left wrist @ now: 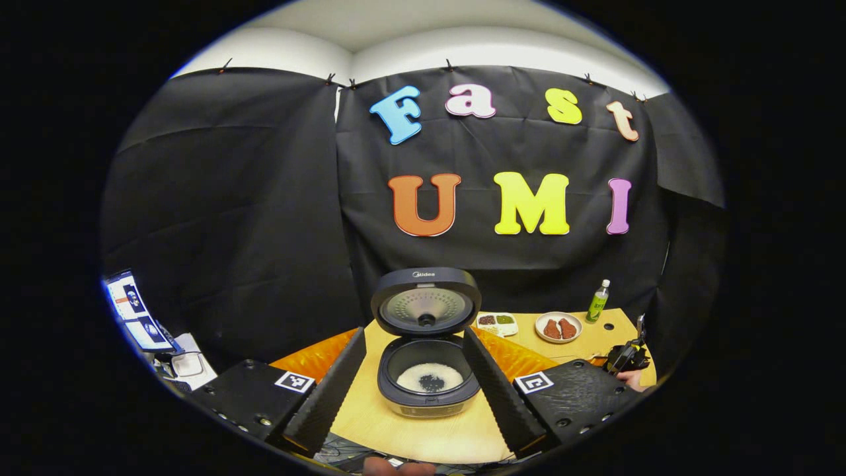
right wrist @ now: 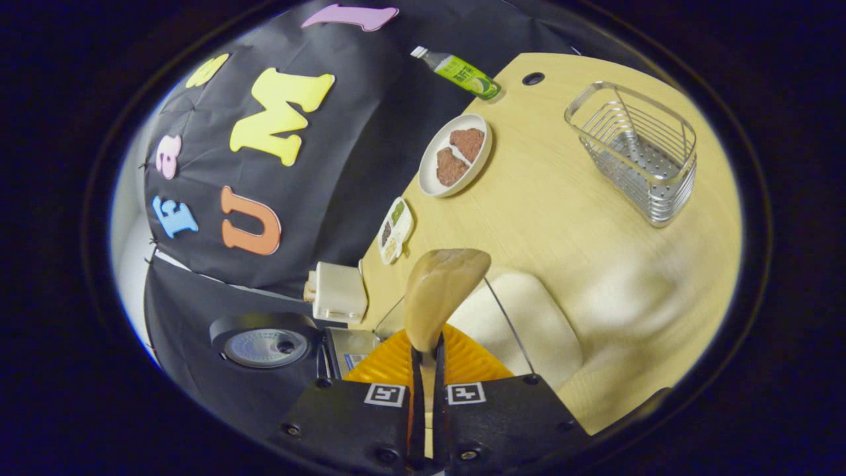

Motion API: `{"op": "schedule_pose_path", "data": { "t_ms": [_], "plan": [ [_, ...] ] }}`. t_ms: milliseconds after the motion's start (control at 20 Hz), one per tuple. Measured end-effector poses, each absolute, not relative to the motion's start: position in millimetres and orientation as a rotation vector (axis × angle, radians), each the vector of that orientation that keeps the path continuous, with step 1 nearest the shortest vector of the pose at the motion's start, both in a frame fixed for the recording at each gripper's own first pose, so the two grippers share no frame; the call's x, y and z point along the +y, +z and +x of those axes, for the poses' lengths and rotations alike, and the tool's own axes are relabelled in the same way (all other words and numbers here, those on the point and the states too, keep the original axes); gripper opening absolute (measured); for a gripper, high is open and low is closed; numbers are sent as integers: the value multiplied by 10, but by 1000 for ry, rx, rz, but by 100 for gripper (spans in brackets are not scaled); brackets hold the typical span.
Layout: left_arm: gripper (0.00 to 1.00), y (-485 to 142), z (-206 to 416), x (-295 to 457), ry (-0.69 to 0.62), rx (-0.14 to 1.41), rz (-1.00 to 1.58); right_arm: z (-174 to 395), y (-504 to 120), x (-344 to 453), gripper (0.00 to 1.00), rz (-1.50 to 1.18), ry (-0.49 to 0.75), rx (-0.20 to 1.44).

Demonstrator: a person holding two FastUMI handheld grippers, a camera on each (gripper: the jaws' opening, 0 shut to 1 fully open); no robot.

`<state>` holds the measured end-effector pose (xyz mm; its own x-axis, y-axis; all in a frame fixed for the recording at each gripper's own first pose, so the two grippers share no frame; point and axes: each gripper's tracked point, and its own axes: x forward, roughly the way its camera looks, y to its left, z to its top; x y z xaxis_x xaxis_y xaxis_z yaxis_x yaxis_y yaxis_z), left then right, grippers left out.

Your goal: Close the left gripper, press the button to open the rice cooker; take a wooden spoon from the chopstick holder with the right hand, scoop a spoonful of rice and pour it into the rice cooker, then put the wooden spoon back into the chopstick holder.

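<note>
Holding the spoon (right wrist: 441,291) in the right gripper (right wrist: 427,370), with the cooker (left wrist: 428,370) open.

The right gripper's fingers are almost together and both press on the spoon's handle; the bowl of the spoon points forward above the table (right wrist: 562,198), and whether it carries rice cannot be told. The holder (right wrist: 634,149), a wire basket, stands well apart on the table, near a plate (right wrist: 456,155) and a bottle (right wrist: 459,69). In the left gripper view, the left gripper (left wrist: 413,370) is wide open and grips nothing; the cooker sits on the table between its fingers, farther off, lid upright, with white rice and a dark spot inside the pot.
</note>
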<state>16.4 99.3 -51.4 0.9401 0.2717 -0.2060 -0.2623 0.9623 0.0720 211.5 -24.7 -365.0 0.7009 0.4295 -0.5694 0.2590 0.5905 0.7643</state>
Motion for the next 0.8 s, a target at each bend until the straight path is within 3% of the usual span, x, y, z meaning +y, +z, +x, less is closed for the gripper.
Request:
{"op": "schedule_pose_path", "data": {
  "t_ms": [450,800],
  "plan": [
    [95,-477,172,1003,252,175,29,2101,-2975,-366,10,1071,129,748],
    [95,-497,-52,1342,320,160,19,2242,-2348,566,10,1058,290,734]
  ]
}}
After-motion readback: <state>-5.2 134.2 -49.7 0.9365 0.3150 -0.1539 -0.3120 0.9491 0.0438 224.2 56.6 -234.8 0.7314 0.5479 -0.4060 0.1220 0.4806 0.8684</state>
